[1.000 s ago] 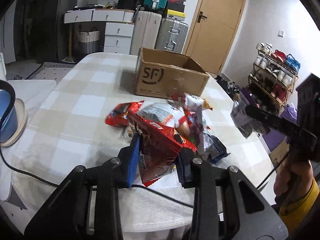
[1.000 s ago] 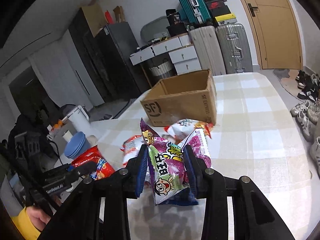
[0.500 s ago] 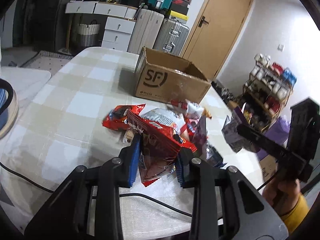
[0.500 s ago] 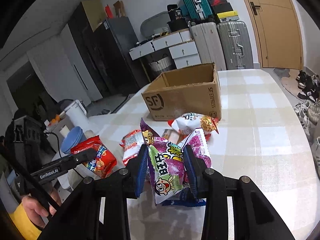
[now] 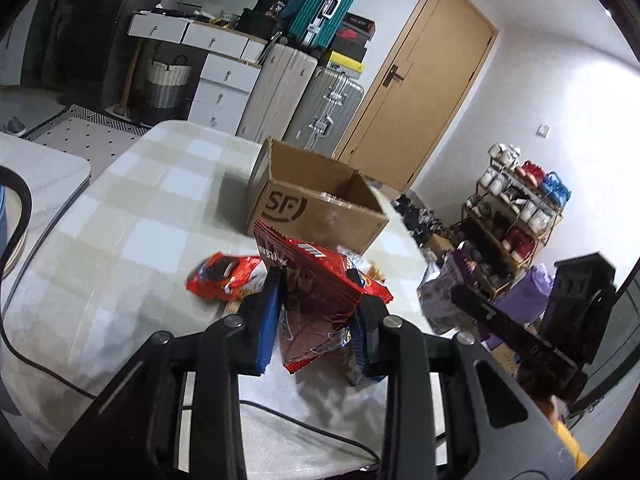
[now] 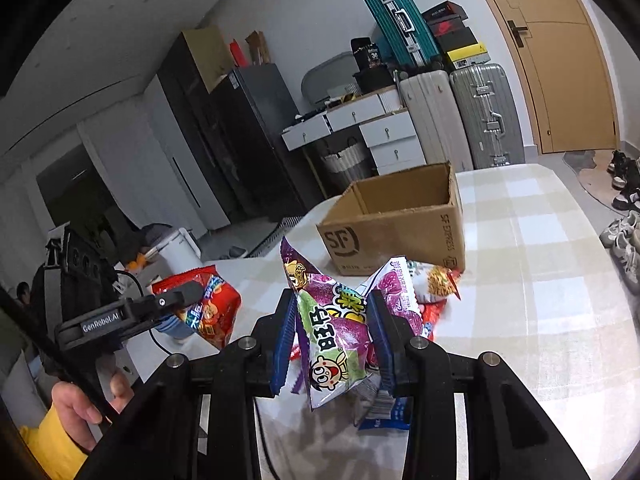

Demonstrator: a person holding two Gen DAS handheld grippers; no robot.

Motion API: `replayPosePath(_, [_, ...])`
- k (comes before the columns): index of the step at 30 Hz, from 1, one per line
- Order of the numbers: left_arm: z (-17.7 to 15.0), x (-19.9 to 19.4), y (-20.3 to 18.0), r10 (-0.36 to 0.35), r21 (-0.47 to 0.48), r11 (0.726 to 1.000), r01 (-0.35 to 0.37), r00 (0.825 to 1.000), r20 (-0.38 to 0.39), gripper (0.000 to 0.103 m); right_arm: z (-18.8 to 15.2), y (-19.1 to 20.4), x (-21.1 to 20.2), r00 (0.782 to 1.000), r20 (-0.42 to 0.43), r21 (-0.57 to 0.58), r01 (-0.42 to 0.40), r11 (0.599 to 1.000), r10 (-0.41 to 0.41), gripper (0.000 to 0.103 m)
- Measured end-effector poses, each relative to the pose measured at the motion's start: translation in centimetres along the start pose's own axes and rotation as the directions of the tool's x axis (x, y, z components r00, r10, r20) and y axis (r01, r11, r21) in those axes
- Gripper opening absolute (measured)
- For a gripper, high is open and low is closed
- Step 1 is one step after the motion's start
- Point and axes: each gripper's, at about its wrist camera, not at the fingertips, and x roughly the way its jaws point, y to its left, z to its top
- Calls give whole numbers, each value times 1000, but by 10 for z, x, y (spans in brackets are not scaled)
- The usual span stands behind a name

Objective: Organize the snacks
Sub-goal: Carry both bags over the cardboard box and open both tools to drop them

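Note:
My left gripper [image 5: 318, 320] is shut on a red snack bag [image 5: 316, 276] and holds it above the checked table [image 5: 140, 208], short of the open SF cardboard box [image 5: 316, 208]. My right gripper [image 6: 332, 332] is shut on a purple and green snack bag [image 6: 336, 340], raised above the table in front of the same box [image 6: 396, 228]. The left gripper with its red bag [image 6: 208, 312] shows at the left of the right wrist view. The right gripper's bag [image 5: 438, 300] shows at the right of the left wrist view. More snack bags [image 5: 222, 276] lie on the table.
A white and orange snack bag [image 6: 434, 284] lies by the box's front. A black cable [image 5: 280, 412] crosses the table's near edge. Suitcases [image 5: 320, 104] and drawers stand behind the table, a shoe rack [image 5: 516, 208] at the right, a kettle [image 6: 176, 248] at the left.
Both grippers have risen with their bags and moved closer to the box. The pile of snacks on the table has dropped lower in both views.

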Motion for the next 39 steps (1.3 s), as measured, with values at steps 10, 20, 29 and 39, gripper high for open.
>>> replayPosePath(10, [48,-11,-8,-47,-11,999,47,998,48,27,24,2,1,999,36,39,-18,999,17,35])
replayPosePath(20, [96,22,-9,-55,-22,998,56,997,55,27,78,15,19,997,73,-24,-6,1000,7,35])
replayPosePath(29, [149,89,-16,-57,-8,998,57,998,25,27,126,2,76,999,39,-41,5,999,-4,35])
replayPosePath(39, [196,193,-23,-27,21,999,28,998,-49,27,155,-33,143,1000,-13,-9,22,1000,-22,35])
